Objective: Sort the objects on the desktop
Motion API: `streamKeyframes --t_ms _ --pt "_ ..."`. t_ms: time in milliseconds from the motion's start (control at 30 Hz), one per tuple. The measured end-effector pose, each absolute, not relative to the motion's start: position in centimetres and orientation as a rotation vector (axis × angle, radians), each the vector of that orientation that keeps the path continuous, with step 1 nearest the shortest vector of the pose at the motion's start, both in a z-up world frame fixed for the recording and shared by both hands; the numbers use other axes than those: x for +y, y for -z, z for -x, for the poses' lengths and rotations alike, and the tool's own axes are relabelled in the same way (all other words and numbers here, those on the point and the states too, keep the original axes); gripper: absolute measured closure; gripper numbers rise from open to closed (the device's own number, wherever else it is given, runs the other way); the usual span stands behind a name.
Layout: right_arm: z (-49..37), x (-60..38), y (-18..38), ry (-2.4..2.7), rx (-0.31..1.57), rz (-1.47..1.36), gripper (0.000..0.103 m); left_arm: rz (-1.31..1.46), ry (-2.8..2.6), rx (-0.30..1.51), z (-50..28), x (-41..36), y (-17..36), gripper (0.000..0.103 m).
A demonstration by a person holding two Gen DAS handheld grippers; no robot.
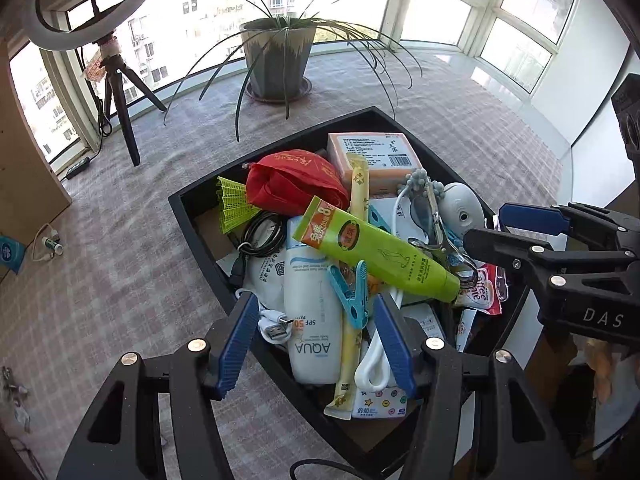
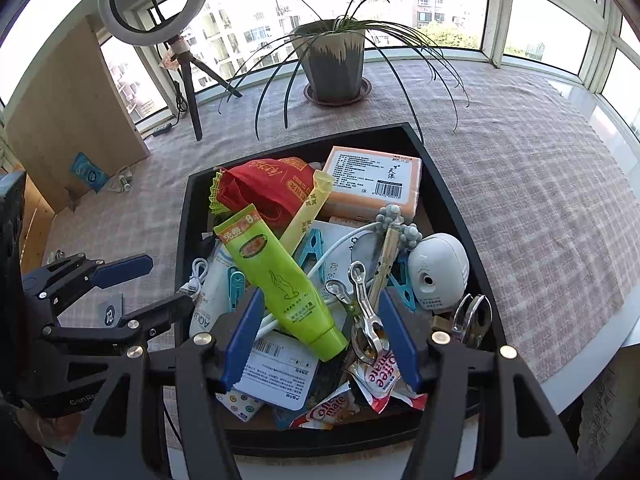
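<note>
A black tray (image 1: 188, 216) (image 2: 182, 260) on the checked tablecloth is heaped with small objects. A green tube (image 1: 380, 252) (image 2: 280, 280) lies slanted on top, beside a red bag (image 1: 292, 184), an orange tissue pack (image 1: 372, 152) and a white round device (image 2: 438, 268). My left gripper (image 1: 316, 340) stands open over the tray's near left side, above a white AQUA bottle (image 1: 312, 320) and a blue clothes peg (image 1: 352, 296). My right gripper (image 2: 320, 336) is open too, with the tube's cap end and a metal clip (image 2: 364, 312) lying loose between its fingers. Each gripper shows in the other's view (image 1: 486, 226) (image 2: 168, 282).
A potted plant (image 1: 276, 56) (image 2: 334, 68) with long drooping leaves stands behind the tray. A ring light on a tripod (image 2: 188, 76) and a cardboard box (image 2: 68, 120) are at the back left, with a blue packet (image 2: 89, 176) beside it. The table edge (image 2: 624, 344) curves close on the right.
</note>
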State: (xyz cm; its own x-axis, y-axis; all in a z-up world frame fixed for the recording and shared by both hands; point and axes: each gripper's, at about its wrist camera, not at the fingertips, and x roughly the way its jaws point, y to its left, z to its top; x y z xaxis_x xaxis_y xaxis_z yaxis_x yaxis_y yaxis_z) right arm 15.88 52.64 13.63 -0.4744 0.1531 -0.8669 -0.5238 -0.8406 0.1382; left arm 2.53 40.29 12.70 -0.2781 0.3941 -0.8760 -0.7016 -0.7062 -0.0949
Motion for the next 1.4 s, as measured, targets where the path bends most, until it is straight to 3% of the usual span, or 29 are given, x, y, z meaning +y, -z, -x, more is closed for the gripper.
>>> streamKeyframes --t_ms 533,900,1167,1400 --pt "-11.5 44.9 -14.3 -2.499 0.384 1.435 0.038 1.345 -2.274 0.272 -3.1 30.0 -13.8 0.045" --pt "-10.9 35.4 -12.9 -2.493 0.416 1.44 0.037 1.437 -2.388 0.26 -4.6 15.4 -12.1 0.035" --pt "-11.3 27.9 -10.5 -2.456 0.428 1.416 0.037 1.588 -2.461 0.225 -5.9 3.5 -8.3 0.034" --pt "-11.5 22.0 -8.6 -2.448 0.401 1.429 0.037 1.645 -2.482 0.196 -6.7 -2.3 -6.9 0.033"
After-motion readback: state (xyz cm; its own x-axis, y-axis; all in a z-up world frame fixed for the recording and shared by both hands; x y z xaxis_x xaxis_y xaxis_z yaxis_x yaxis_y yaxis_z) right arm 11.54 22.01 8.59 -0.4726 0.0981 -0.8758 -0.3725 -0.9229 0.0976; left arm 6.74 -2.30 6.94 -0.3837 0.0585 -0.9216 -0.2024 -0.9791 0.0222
